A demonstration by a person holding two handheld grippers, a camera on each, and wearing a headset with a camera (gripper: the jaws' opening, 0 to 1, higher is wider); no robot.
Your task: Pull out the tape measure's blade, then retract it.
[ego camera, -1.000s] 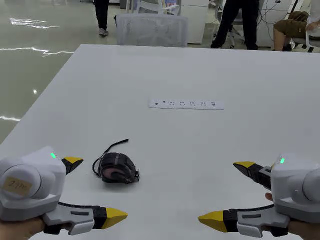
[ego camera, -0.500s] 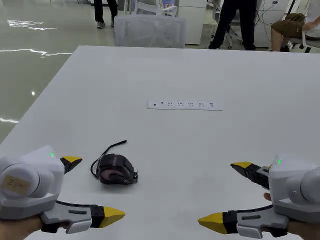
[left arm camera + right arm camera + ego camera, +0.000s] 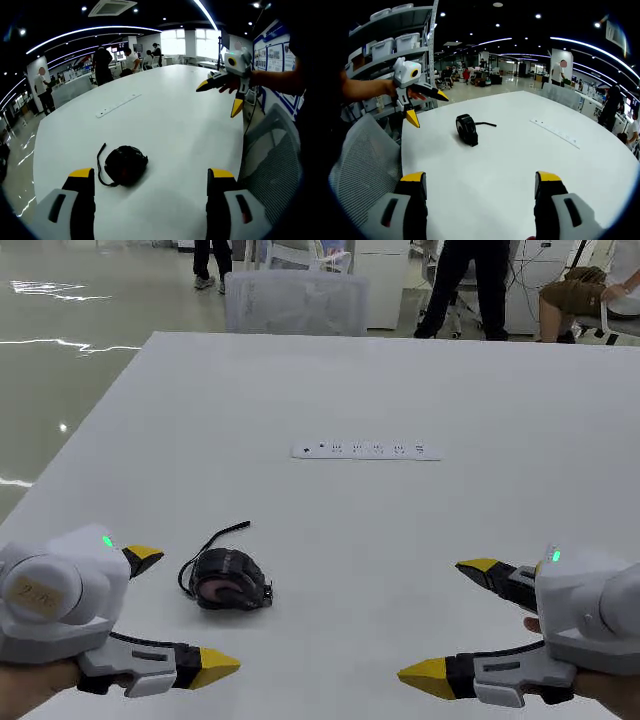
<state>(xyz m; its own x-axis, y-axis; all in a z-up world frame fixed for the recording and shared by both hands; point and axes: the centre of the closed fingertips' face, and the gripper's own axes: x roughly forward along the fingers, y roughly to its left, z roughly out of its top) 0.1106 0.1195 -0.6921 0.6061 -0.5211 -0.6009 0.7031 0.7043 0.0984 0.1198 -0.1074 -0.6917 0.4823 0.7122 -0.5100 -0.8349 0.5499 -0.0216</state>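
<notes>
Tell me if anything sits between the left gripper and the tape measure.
Nothing visible does. Bare table lies between the open left gripper and the tape measure; the power strip sits well beyond it.

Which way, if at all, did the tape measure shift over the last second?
No. The tape measure keeps the same spot below-left of the power strip in the head view; the slight shift of the whole picture is the headset camera's.

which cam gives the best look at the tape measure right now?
Head view: the tape measure lies unobstructed, seen from above, with its case face and strap clear. The left gripper view has it close, but as a dark shape with little detail. The right gripper view has it smaller, farther off and nearly edge-on.
</notes>
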